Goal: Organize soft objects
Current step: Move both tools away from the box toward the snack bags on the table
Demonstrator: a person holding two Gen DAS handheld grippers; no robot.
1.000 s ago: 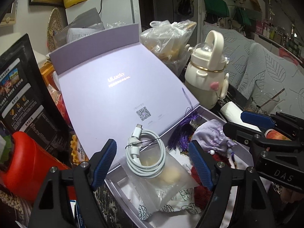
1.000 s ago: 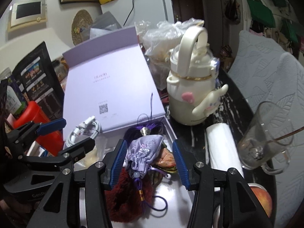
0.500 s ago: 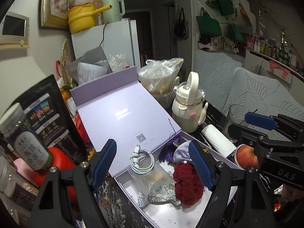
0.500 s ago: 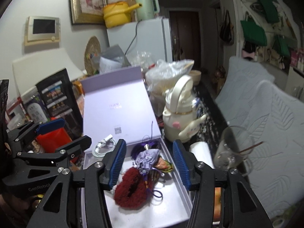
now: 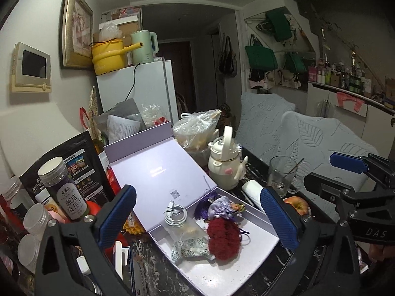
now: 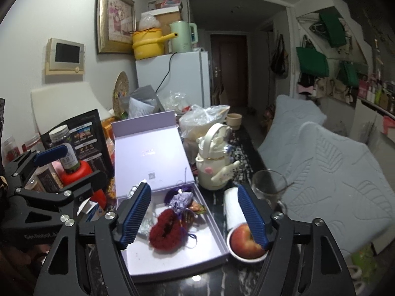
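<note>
Only right wrist view shows the cup point(image 6: 234, 119).

The right gripper's black body point(image 5: 375, 231) carries "DAS" in pale letters. The left gripper's black body point(image 6: 37, 235) reads "GenRobot", with what follows cut off. The dark jar point(image 5: 64, 192) has a white label with Chinese characters, too small to read surely. The lilac box lid point(image 5: 158, 175) bears a QR code and a faint, unreadable logo.
</note>
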